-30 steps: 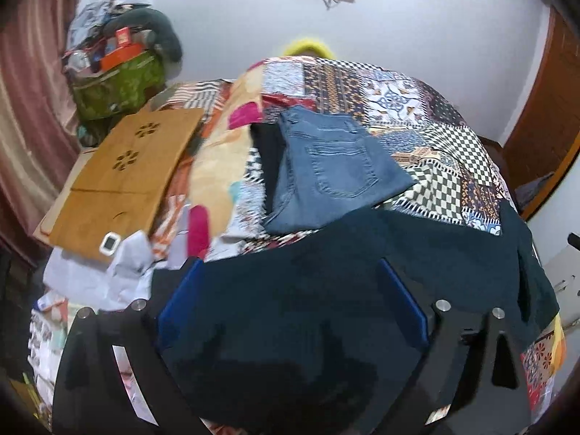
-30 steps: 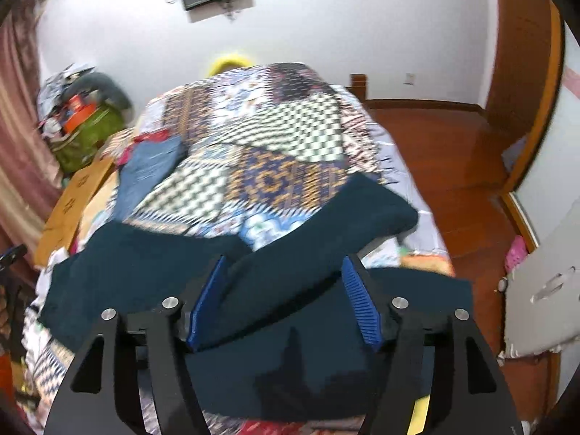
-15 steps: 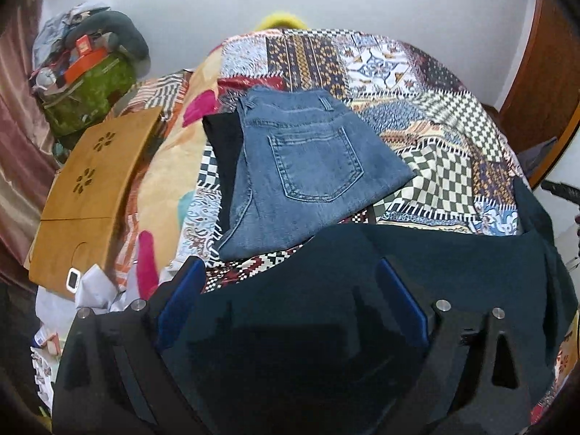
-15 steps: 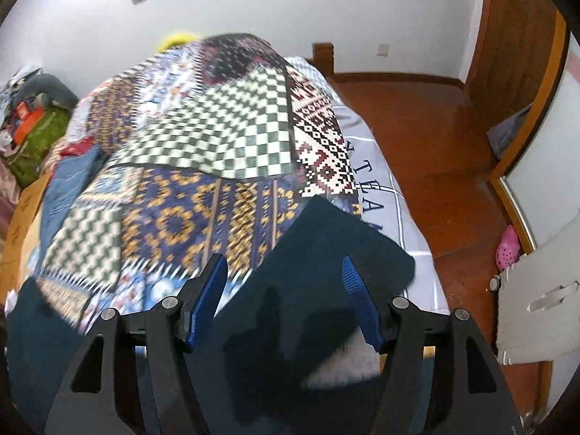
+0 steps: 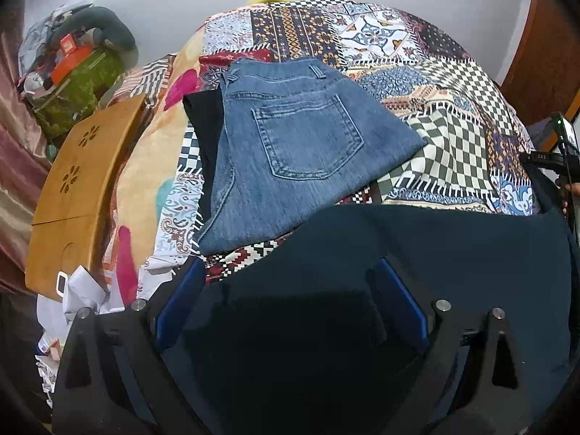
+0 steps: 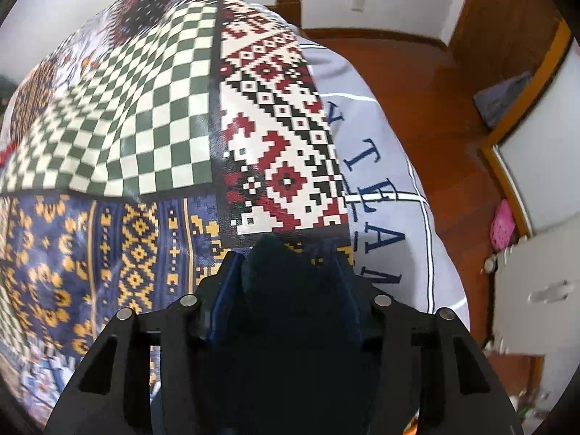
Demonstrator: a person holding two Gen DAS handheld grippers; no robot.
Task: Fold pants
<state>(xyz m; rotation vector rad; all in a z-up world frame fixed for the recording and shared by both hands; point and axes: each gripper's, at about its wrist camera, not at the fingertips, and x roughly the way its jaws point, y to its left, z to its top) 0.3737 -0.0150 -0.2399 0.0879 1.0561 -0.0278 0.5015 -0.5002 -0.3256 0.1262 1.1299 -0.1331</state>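
Dark teal pants (image 5: 453, 253) lie spread across the near part of the patchwork bed (image 5: 453, 137). My left gripper (image 5: 290, 290) hangs just over them, open wide, its blue pads (image 5: 177, 308) apart with flat cloth beneath. In the right wrist view my right gripper (image 6: 286, 279) points steeply down near the bed's right edge. Its jaws are closing, and a bunched end of the dark pants (image 6: 279, 264) fills the gap and touches both pads. The right gripper's black body (image 5: 554, 159) shows at the far right of the left wrist view.
Folded blue jeans (image 5: 301, 152) rest on a black garment (image 5: 203, 127) at mid bed. A wooden board (image 5: 79, 181) and a green bag pile (image 5: 76, 83) sit to the left. Wooden floor (image 6: 453, 108), a pink item (image 6: 502, 223) and a white panel (image 6: 536, 290) lie right of the bed.
The left gripper sank and moved forward over the pants, still open. The right gripper travelled to the pant leg's end by the bed edge, and its jaws narrowed around the cloth.
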